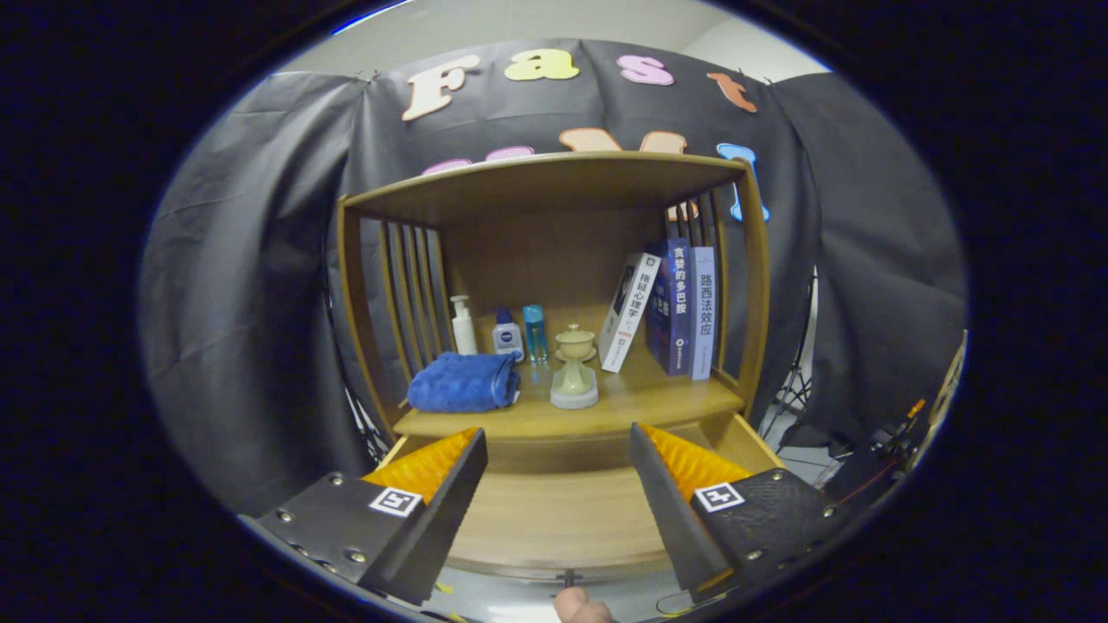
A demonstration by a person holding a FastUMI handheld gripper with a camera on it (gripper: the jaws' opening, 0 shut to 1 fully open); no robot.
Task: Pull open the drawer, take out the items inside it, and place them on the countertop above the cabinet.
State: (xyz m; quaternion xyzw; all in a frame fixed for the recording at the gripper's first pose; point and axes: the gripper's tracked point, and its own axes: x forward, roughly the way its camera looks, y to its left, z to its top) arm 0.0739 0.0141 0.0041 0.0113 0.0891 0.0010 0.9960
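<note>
- Drawer (563, 510) — pulled open below the countertop (640, 402), lying between the fingers; its inside looks bare, though the front is hidden.
- Gripper (558, 467) — fingers spread, holding nothing.
- Step: retrieval — next, check inside for remaining items.

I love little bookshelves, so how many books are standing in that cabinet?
3, all at the cabinet's right end: a white one leaning, then a dark blue one, then a pale one against the slats. More may hide behind.
</note>
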